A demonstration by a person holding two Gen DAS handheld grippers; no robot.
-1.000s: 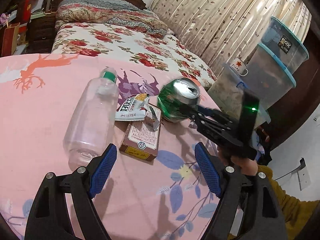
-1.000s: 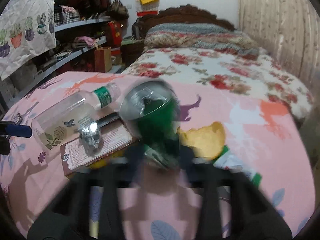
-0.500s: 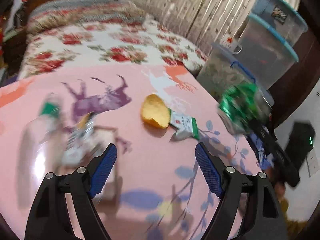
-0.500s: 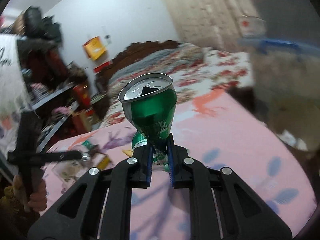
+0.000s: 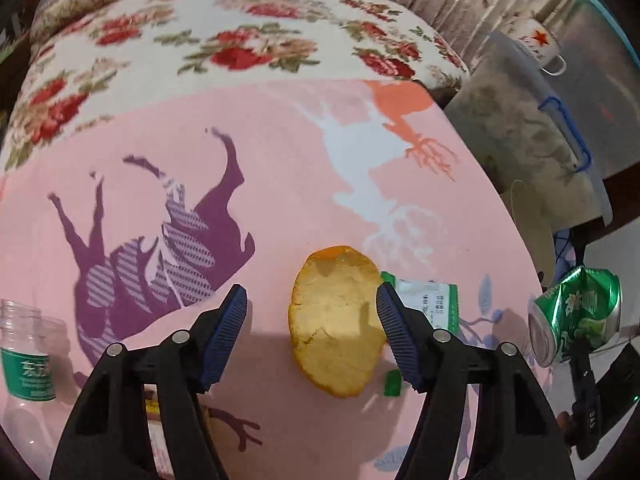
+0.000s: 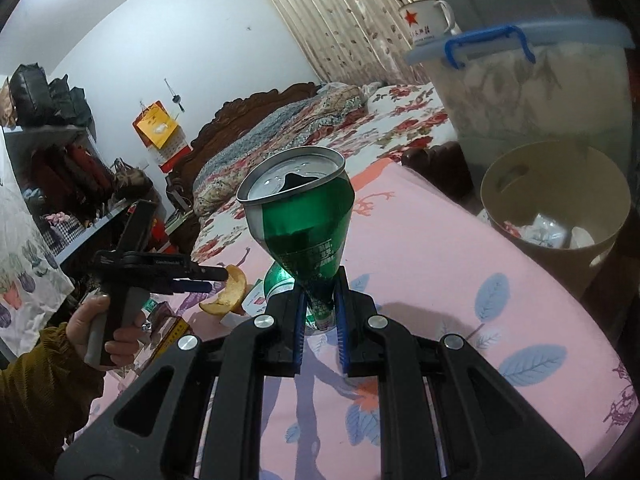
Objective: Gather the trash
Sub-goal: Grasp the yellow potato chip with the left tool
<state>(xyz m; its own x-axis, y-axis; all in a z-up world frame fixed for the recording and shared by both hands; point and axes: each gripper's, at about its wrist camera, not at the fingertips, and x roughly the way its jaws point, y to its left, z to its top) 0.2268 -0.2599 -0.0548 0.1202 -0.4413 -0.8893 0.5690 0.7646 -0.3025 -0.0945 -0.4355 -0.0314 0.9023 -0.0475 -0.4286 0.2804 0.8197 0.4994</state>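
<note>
My right gripper (image 6: 319, 320) is shut on a crushed green can (image 6: 304, 224) and holds it above the pink table (image 6: 460, 280), left of the beige waste bin (image 6: 556, 216). The can also shows at the right edge of the left wrist view (image 5: 576, 316). My left gripper (image 5: 312, 336) is open above the table. A yellow fruit peel (image 5: 336, 320) lies between its fingers, nearer the right one. A green and white wrapper (image 5: 428, 304) lies under the peel's right side. A clear plastic bottle (image 5: 24, 352) lies at the far left.
A brown box (image 6: 168, 328) lies on the table near the left hand. Lidded plastic tubs (image 6: 532, 80) with an enamel mug (image 6: 428, 20) on top stand behind the bin. A flowered bed (image 5: 224, 40) runs behind the table.
My right gripper lifted the can off the table and carried it right, toward the bin. My left gripper swung right from the bottle and box and came down over the peel.
</note>
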